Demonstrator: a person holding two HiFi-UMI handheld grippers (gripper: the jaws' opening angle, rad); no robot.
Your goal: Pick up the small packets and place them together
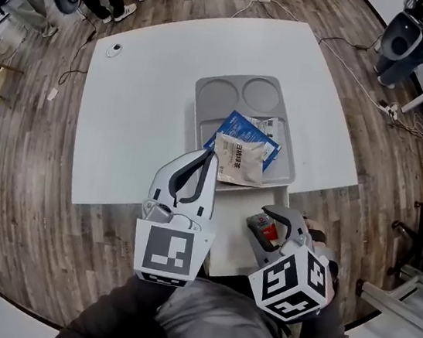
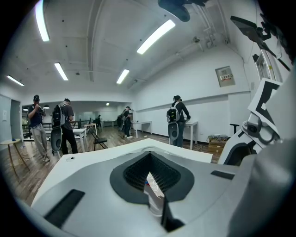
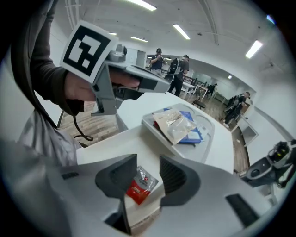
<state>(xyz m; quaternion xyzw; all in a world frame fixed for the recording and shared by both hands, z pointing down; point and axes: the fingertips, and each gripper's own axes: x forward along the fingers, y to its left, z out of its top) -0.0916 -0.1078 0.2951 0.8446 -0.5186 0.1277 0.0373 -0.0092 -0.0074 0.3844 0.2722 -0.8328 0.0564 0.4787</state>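
Over on the left, the left gripper [image 1: 210, 158] is clamped tight on a thin silvery packet [image 2: 154, 186], held edge-on just short of the grey tray [image 1: 202, 124]. On that tray, mid-worktop [image 1: 141, 115], a beige packet [image 1: 240, 160] lies on top of a blue packet [image 1: 237, 125]. And on the right, the right gripper [image 3: 149, 172] tips down over the near edge, half-closed on a small red-and-silver packet [image 3: 138, 187] that spans the gap, a corner against each jaw.
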